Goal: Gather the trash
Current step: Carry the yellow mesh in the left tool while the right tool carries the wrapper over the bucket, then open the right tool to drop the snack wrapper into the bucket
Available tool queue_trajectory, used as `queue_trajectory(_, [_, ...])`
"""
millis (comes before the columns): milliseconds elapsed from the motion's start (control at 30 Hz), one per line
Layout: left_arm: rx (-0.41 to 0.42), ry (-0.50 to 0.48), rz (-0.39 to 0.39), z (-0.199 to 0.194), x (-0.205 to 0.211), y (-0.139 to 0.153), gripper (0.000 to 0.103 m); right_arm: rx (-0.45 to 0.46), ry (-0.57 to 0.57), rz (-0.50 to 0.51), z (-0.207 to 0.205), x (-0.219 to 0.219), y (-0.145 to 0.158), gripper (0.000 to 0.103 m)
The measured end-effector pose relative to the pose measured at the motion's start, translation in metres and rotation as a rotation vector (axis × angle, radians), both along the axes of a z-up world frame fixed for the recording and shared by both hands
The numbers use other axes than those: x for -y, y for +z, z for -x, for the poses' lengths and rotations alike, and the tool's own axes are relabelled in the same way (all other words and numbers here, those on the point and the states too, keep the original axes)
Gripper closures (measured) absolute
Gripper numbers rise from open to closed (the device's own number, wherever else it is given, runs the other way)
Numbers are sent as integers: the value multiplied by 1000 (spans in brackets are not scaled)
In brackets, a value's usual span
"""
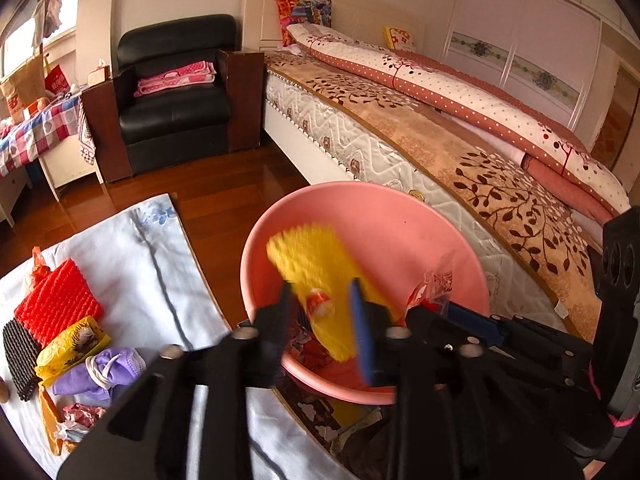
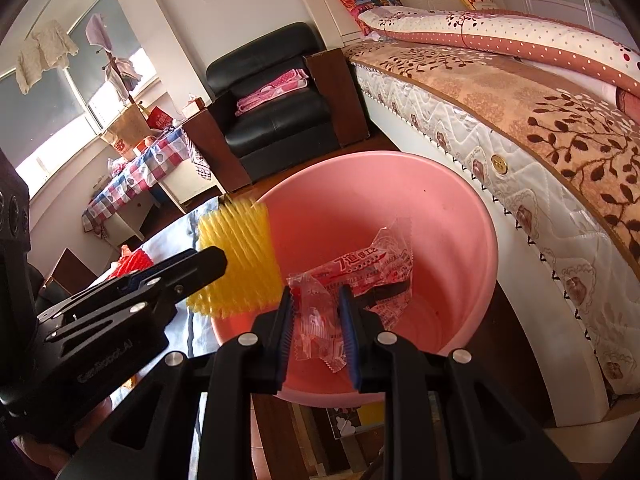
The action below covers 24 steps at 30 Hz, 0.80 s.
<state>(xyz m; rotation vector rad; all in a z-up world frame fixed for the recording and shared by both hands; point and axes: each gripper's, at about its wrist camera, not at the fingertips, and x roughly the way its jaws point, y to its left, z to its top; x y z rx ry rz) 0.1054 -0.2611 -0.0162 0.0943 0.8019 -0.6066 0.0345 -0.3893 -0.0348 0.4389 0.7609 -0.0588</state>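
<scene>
Two grippers: both over pink basin (image 2: 460, 216), beside bed (image 2: 520, 128)
L gripper (image 1: 324, 304): jaws apart, not pinching; blurred yellow mesh (image 1: 316, 256) between them, over basin
R gripper (image 2: 316, 316): narrow, clamped on clear red-print wrapper (image 2: 360, 276), inside basin rim
Trash left: red mesh (image 1: 60, 300), yellow bag (image 1: 72, 346), purple mask (image 1: 108, 368) on white cloth (image 1: 132, 252), L of basin

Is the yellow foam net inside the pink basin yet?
Partly in. The yellow foam net hangs blurred over the pink basin, between the left gripper fingers, whose pads stand apart from it.
</scene>
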Motion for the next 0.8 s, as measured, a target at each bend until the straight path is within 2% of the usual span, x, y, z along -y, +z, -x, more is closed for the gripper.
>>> queue_trajectory(67, [0, 5, 9, 0, -2, 1, 63, 0, -1, 0, 0, 0, 0, 81])
queue_trajectory(367, [-9, -6, 23, 0, -5, 6, 60, -8, -4, 3, -3, 3, -2, 80])
queue_trajectory(567, [-9, 7, 33, 2, -12, 10, 59, -3, 1, 17, -2, 1, 0, 59])
queue_trajectory(800, [-1, 60, 2, 8, -22, 10, 59, 4, 7, 18, 1, -2, 4, 58])
